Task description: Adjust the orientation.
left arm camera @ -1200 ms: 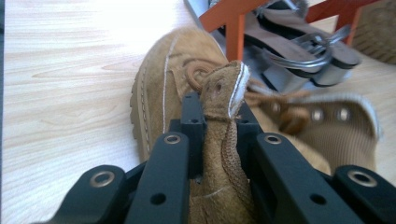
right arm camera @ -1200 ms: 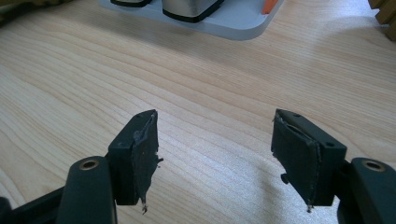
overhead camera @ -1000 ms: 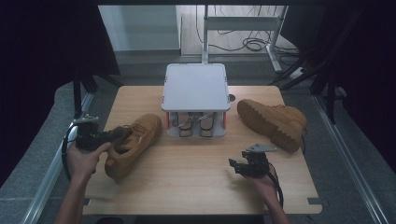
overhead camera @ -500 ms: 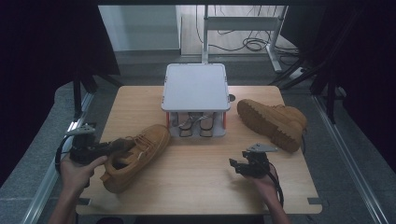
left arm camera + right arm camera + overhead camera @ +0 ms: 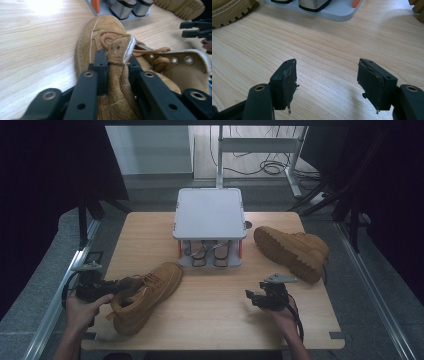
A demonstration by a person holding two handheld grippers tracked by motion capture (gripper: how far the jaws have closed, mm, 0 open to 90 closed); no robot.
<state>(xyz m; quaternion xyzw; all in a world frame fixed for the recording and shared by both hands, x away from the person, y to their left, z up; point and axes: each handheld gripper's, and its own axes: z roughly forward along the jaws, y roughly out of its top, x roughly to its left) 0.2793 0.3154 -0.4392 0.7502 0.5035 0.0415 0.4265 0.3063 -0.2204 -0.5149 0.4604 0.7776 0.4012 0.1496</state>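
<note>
Currently grasping the near boot by its tongue: left hand-held gripper clenched on the tan suede flap, jaws pressed against both sides of it in the left gripper view. Resting on the wooden surface at the front left, toe pointing toward the grey rack, sole down, collar toward the person's left hand.

To carry out the pull well:
- Keep the clamp low on the tongue, close to the laces, so that the flap does not slip out or fold.
- Drag flat along the surface rather than lifting; likely to swing or tip if raised by the tongue alone.
- Pull in line with the boot's length to avoid twisting it.
- Hold the right hand-held gripper clear; released, jaws spread wide above bare wood in the right gripper view, well apart from both boots.
- Leave the second boot, lying on its side at the right of the rack, untouched for now.

Against the picture half a second earlier: boot shifted slightly toward the front edge and the person, toe now a little farther from the rack. Left hand drawn back accordingly. Right hand-held gripper, second boot and rack unchanged in place.
</note>
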